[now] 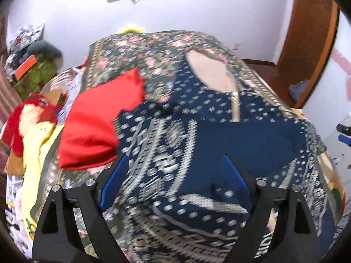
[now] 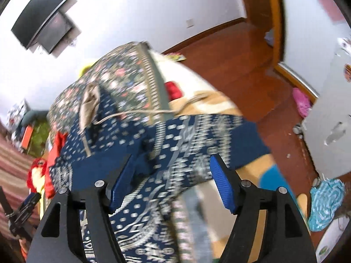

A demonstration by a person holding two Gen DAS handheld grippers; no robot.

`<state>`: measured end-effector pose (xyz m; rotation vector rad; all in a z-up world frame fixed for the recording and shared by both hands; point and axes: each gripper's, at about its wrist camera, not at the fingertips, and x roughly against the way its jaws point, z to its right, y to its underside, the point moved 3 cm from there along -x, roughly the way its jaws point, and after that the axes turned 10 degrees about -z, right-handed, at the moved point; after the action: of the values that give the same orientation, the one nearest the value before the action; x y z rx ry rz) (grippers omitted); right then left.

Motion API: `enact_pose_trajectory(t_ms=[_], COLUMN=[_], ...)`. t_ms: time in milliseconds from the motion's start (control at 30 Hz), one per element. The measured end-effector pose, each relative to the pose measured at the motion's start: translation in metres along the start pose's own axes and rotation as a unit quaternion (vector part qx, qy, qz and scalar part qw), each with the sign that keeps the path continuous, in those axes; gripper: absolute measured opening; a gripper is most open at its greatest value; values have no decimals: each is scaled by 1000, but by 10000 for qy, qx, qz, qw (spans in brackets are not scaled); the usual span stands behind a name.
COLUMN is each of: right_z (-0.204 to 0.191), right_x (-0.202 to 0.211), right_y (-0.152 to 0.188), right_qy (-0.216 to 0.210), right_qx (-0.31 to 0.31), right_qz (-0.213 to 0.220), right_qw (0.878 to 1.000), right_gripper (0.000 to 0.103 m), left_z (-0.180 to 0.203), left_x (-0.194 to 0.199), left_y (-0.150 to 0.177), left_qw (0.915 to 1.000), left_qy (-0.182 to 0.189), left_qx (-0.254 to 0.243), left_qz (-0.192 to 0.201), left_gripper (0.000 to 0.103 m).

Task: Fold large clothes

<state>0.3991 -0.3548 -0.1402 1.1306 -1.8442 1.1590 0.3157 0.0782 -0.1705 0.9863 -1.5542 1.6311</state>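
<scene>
A large navy garment with a white and silver pattern [image 1: 197, 140] lies spread on a bed, its beige-lined neck opening [image 1: 210, 74] toward the far side. My left gripper [image 1: 175, 164] is open just above its near part, blue pads wide apart, holding nothing. In the right wrist view the same garment [image 2: 175, 144] drapes toward the bed's right edge. My right gripper [image 2: 173, 171] is open above it and empty. The left gripper's tip [image 2: 30, 199] shows at that view's lower left.
A floral bedspread [image 1: 136, 50] covers the bed. A red folded cloth [image 1: 94, 120] lies left of the garment, with a red plush toy [image 1: 33, 111] and yellow cloth [image 1: 37, 144] beyond. Wooden floor [image 2: 241, 54], a doorway [image 2: 269, 11] and a white cabinet [image 2: 329, 120] are on the right.
</scene>
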Motion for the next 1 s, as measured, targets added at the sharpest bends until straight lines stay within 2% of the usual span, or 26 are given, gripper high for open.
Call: enact_pose_trajectory(t_ms=[100,200,367,467,600,800,867,933,967,1000], right_z=[26,52,79,90,97,93,87,82,78,76], right_x=[-8,-22,-48,-57,-71,-83,-82,-79,-76,-74], right_y=[0,3,6,3,-8,-24,-28,-31,-32,-33], right_qy=[75,126,-334,-608,-760,-359,-125,22,41,79], right_qx=[-334,-687,-1299,-1693,-1989,-1943,-1835,-1649,-1509,-1427], right_qz=[-140,-374,-769,-769,-711,-506,-408,-313,-276,-263], right_qw=[9993,9969,9880,9807,9745,9790,9821,9858,9882,9894], right_gripper=[68,68,68,68,68,71,65,45,28,21], left_z=[19,34,50,55,52,35,30,25,24,22], left_x=[-5,-19,-44,-56,-66,-75,-76,-75,-74,-73], left_y=[-3,-6,-1,5,12,22,24,27,27,28], left_qw=[9998,9990,9958,9935,9932,9916,9914,9913,9913,9916], left_qy=[146,319,571,623,461,406,407,415,411,391], left_qx=[-72,-111,-153,-183,-204,45,121,162,162,151], left_qz=[-82,-291,-694,-930,-1051,-1224,-1238,-1242,-1241,-1226], left_gripper=[97,97,97,97,97,97,97,97,97,97])
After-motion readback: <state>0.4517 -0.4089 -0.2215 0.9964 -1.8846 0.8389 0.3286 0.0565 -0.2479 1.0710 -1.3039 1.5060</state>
